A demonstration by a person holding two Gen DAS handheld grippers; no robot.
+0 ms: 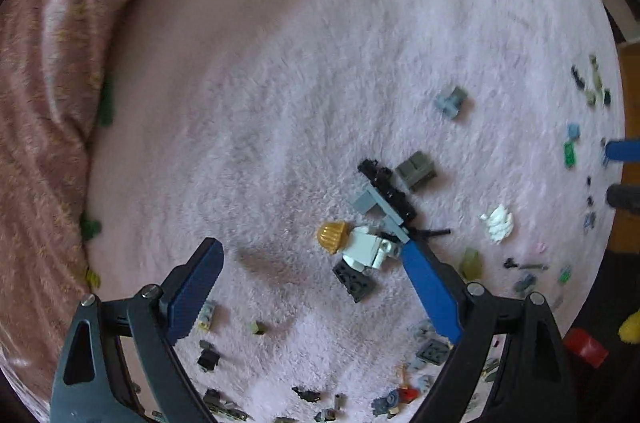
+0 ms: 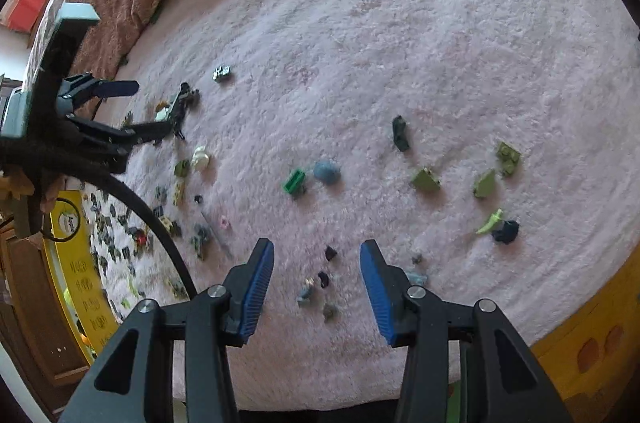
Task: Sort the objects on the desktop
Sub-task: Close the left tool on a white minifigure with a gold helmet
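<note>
Many small toy bricks lie scattered on a fluffy pink blanket (image 1: pixel 320 63). My left gripper (image 1: pixel 312 255) is open and empty; a white minifigure with a gold hairpiece (image 1: pixel 360 245) lies between its fingers, close to the right finger, beside a grey and black bar assembly (image 1: pixel 384 195). My right gripper (image 2: pixel 318 255) is open and empty over a few tiny dark pieces (image 2: pixel 330 253). Ahead of it lie a green brick (image 2: pixel 295 181), a blue round piece (image 2: pixel 327 171) and olive pieces (image 2: pixel 426 179). The left gripper also shows in the right wrist view (image 2: pixel 140 107).
A brown textured cushion (image 1: pixel 44 103) borders the blanket on the left. A dense pile of small pieces (image 2: pixel 120 231) lies at the blanket's near left. A red block (image 1: pixel 586 347) sits off the blanket. An orange surface (image 2: pixel 592 339) edges the blanket on the right.
</note>
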